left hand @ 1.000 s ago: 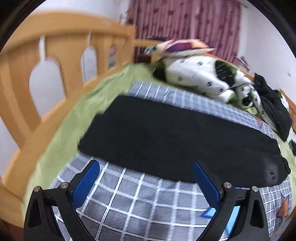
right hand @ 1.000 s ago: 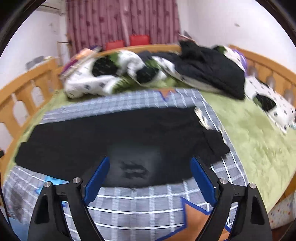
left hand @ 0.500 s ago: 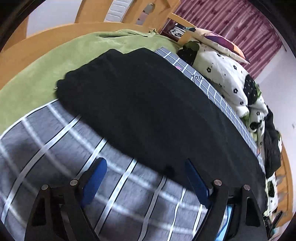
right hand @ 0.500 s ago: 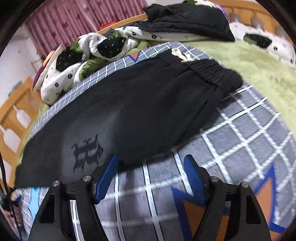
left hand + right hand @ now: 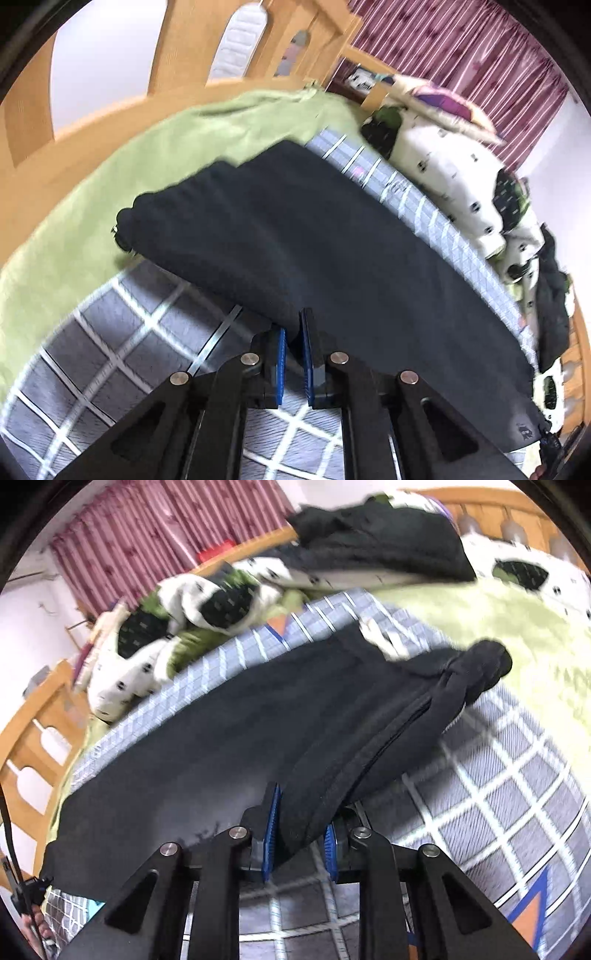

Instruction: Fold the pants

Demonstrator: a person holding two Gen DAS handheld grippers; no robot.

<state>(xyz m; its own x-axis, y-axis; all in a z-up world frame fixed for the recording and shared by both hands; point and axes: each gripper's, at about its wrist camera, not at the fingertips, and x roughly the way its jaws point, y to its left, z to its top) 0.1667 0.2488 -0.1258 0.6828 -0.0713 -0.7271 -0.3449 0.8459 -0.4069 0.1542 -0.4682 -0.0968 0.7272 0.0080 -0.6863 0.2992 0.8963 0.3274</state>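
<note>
Black pants (image 5: 332,251) lie lengthwise across a grey checked sheet (image 5: 122,332) on the bed. My left gripper (image 5: 293,350) is shut on the near edge of the pants, toward the leg end. In the right wrist view the pants (image 5: 221,746) run to a bunched waistband (image 5: 476,668) at the right. My right gripper (image 5: 299,834) is shut on a thick fold of the near edge by the waist.
A green blanket (image 5: 184,140) covers the mattress under the sheet. A wooden bed rail (image 5: 74,140) runs along the left. White spotted bedding (image 5: 443,166) and a dark clothes pile (image 5: 376,539) lie at the far side. Red curtains (image 5: 166,535) hang behind.
Both grippers moved down to the near edge of the pants and closed on the fabric; a second ago both were open above the sheet.
</note>
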